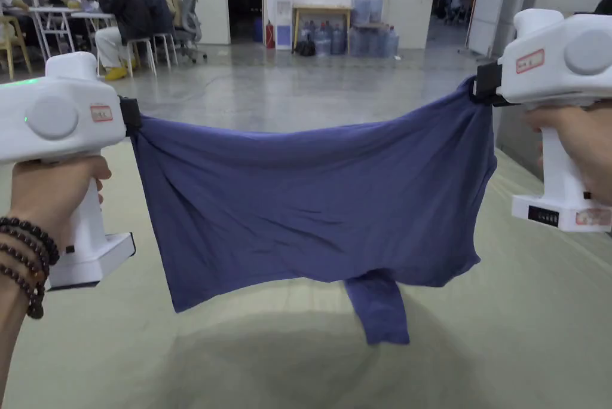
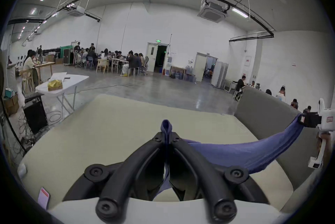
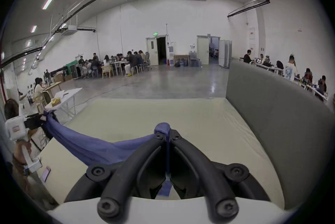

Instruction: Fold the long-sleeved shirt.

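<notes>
Holding, head view: we grip a blue long-sleeved shirt (image 1: 311, 201) in mid-air across the centre of the frame, stretched between the left gripper (image 1: 130, 117) at middle left and the right gripper (image 1: 478, 84) at upper right. One sleeve (image 1: 378, 308) dangles below the lower hem, right of centre. A pale green work surface (image 1: 526, 320) lies beneath; the shirt hangs above it, apart.

Left gripper view: our own jaws sit closed at lower centre, pinching a nub of blue cloth (image 2: 166, 126). The fabric runs away to the right edge of the frame.

Right gripper view: here too the jaws are closed on a bunched corner of cloth (image 3: 163, 128). The fabric runs off to the left edge.

Step in hand: we judge this to be the spread-and-lift before a fold, with the garment seemingly already doubled.

Next move: likely lowering it flat onto the surface, keeping the top edge taut and tucking in the loose sleeve.
</notes>
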A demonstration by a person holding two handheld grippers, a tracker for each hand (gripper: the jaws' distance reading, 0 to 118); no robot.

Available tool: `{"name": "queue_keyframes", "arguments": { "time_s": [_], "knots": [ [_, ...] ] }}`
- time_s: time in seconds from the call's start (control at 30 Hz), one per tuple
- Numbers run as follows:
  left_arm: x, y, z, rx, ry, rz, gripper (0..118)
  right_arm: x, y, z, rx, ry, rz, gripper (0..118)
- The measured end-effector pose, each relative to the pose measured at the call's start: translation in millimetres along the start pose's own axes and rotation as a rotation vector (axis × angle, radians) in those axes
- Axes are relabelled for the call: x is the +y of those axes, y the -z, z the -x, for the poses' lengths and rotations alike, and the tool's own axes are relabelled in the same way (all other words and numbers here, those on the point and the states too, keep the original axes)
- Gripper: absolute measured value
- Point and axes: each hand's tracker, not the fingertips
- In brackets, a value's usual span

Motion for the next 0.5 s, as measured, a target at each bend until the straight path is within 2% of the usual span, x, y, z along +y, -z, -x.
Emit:
{"name": "queue_keyframes", "arguments": {
  "time_s": [0.1, 0.17, 0.23, 0.3, 0.37, 0.5],
  "knots": [
    [-61.2, -49.0, 7.8, 0.001, -0.001, 0.0, 1, -66.3, -36.7, -1.7, 0.029, 0.019, 0.035, 3],
    [-103.4, -76.4, 11.3, 0.019, 0.085, 0.012, 1, -116.2, -58.1, -0.5, 0.029, 0.015, 0.066, 3],
    [-161.0, -110.3, 15.8, 0.06, 0.12, 0.057, 1, -174.7, -77.4, 4.3, 0.035, -0.01, 0.148, 3],
    [-212.2, -139.8, 24.9, 0.039, 0.052, 0.133, 1, -229.8, -90.9, 7.9, 0.045, -0.029, 0.246, 3],
    [-260.0, -163.2, 34.4, 0.034, -0.003, 0.233, 1, -287.4, -103.6, 11.6, 0.036, -0.028, 0.366, 3],
    [-326.9, -199.7, 40.2, 0.096, 0.015, 0.422, 1, -377.4, -121.9, 14.6, 0.026, -0.015, 0.603, 3]
  ]
}}
